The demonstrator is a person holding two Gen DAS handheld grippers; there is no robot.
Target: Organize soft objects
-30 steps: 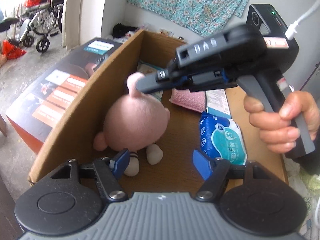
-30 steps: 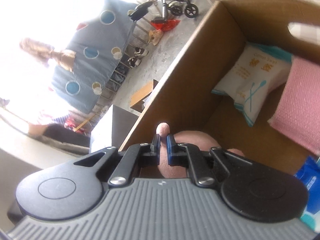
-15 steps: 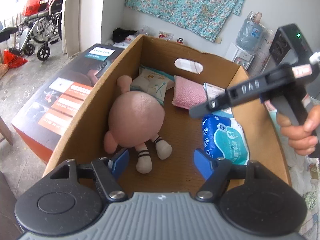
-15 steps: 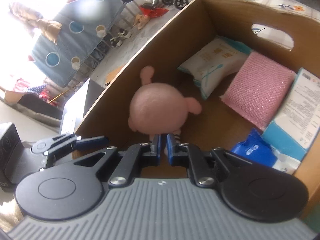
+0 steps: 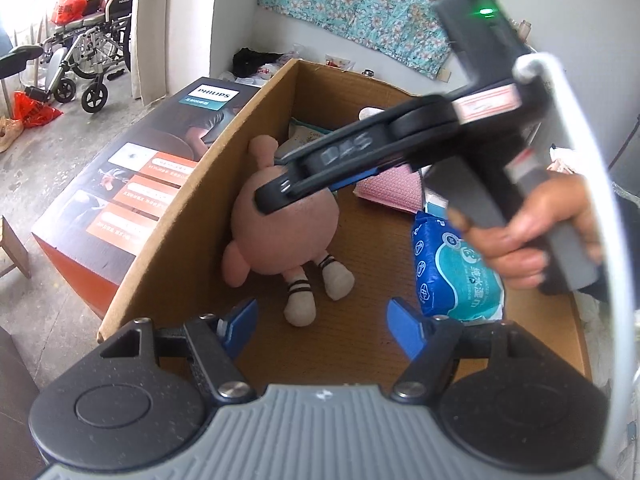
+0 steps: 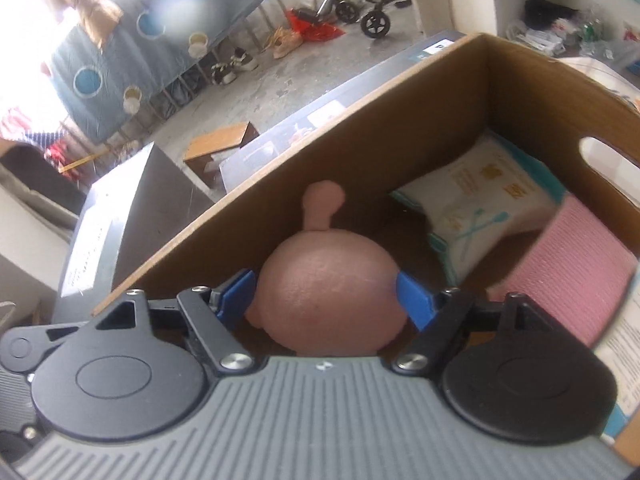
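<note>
While poised over the cardboard box [image 5: 188, 220], kept left gripper [image 5: 320, 324] jaws wide and empty. Had just been opening right gripper [image 6: 326, 294] jaws, wide now, flanking the plush toy [image 6: 320, 280] without pressing it. Found toy lying on box floor beside the side wall. Risked a slipping grip on the round, yielding body, or knocking the two grippers together.

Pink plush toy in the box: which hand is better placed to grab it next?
Right. Its tool is open, just widened, straddling the pink plush toy. The left tool hangs back near the box's near end.
</note>
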